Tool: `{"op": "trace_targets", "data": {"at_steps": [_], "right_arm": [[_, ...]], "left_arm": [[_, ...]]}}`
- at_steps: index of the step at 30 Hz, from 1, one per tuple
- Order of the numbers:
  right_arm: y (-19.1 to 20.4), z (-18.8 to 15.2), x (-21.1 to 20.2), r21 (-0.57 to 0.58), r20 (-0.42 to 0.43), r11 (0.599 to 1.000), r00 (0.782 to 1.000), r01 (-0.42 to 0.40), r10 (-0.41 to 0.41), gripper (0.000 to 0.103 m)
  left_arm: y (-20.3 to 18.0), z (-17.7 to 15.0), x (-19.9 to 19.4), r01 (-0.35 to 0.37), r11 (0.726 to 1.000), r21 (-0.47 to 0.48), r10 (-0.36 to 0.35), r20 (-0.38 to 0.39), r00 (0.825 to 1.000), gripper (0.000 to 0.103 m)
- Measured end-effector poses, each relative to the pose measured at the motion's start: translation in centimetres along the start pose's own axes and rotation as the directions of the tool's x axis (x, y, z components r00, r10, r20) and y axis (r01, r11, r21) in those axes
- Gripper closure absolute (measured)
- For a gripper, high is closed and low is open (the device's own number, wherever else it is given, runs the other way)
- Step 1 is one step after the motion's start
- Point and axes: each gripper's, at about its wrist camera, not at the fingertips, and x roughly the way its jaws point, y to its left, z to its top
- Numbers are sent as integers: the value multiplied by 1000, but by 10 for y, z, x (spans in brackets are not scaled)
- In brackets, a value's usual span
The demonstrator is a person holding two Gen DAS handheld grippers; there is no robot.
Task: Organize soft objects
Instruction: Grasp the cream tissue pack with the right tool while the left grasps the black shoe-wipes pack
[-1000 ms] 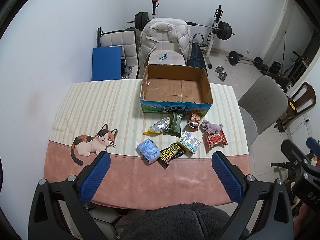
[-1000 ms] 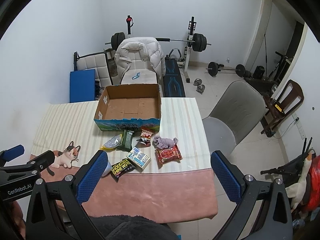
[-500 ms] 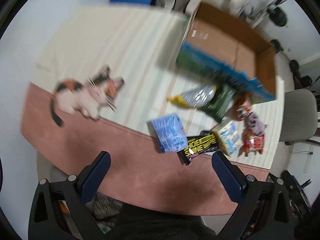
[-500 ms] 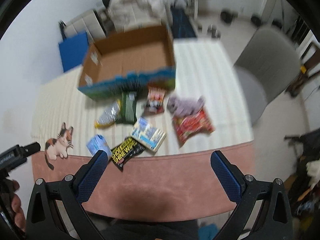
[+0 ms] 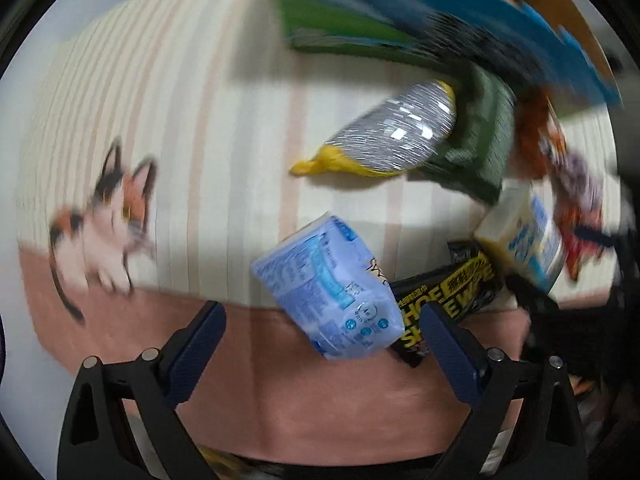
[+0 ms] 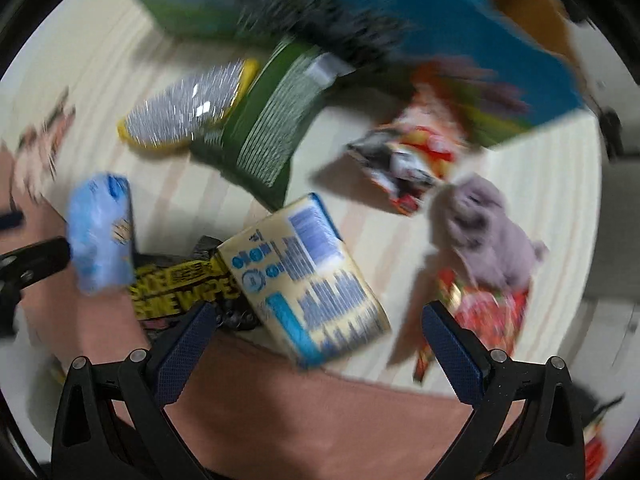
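Note:
Both views are blurred. My left gripper (image 5: 322, 334) is open and empty, low over a light blue tissue pack (image 5: 328, 288) that lies just ahead of its fingers. My right gripper (image 6: 318, 328) is open and empty, with a cream and blue pack (image 6: 308, 276) lying between and ahead of its fingers. A black and yellow wipes pack (image 6: 180, 284) lies left of that pack. A grey plush toy (image 6: 484, 232) rests on a red snack bag (image 6: 488, 312). A silver and yellow pouch (image 5: 392, 136), a green pack (image 5: 476, 148) and a red and orange snack bag (image 6: 412, 148) lie nearer the cardboard box (image 6: 400, 4).
The table wears a striped cloth (image 5: 160, 100) with a pink front band and a printed cat (image 5: 104, 216). The box with blue and green sides (image 5: 400, 12) stands at the back. The left gripper's body (image 6: 24, 264) shows at the left edge of the right wrist view.
Both grippers have dropped from high above the table towards the pile of packs. The left one closed in on the blue tissue pack, the right one on the cream and blue pack.

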Motion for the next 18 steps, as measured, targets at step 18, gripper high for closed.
{"op": "trace_targets", "data": {"at_steps": [18], "right_arm": [[-72, -89, 70, 514, -117, 844, 963, -150, 243, 30]], "left_arm": [[-142, -25, 57, -136, 799, 586, 189, -30, 982, 14]]}}
